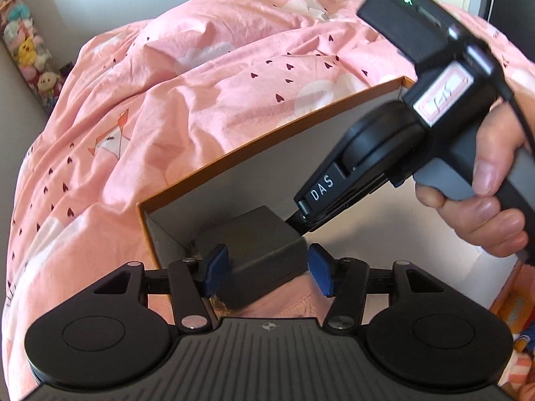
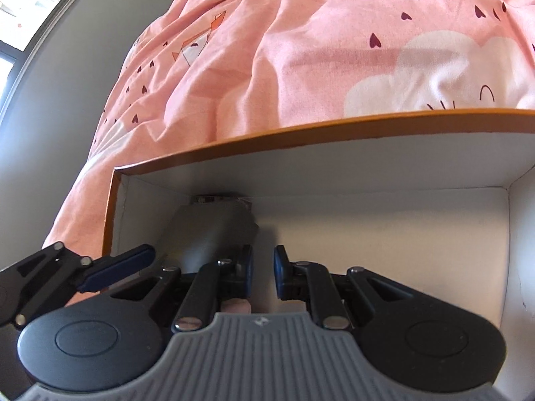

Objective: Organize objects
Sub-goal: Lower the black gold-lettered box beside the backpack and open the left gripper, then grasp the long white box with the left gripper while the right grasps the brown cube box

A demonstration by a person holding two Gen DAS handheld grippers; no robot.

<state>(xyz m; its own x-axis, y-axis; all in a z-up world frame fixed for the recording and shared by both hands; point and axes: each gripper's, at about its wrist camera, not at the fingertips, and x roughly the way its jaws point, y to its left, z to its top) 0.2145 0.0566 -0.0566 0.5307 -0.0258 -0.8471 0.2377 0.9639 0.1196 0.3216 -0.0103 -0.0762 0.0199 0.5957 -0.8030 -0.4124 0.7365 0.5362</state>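
A dark grey block [image 1: 257,250] lies in the near left corner of an orange-rimmed cardboard box [image 1: 254,150] with a white inside. My left gripper [image 1: 267,269] is open, its blue pads on either side of the block's near end, with a gap at the right pad. My right gripper [image 2: 261,267] is inside the box with a small gap between its pads, holding nothing; its tip touches the block's far right side in the left wrist view [image 1: 297,220]. The block shows in the right wrist view [image 2: 210,230], just left of the right gripper.
The box [image 2: 301,133] sits on a bed with a pink quilt [image 1: 167,100] printed with hearts and clouds. The left gripper's finger [image 2: 117,267] shows at the box's left wall. Soft toys [image 1: 30,56] line the wall at far left. A grey wall [image 2: 67,100] runs beside the bed.
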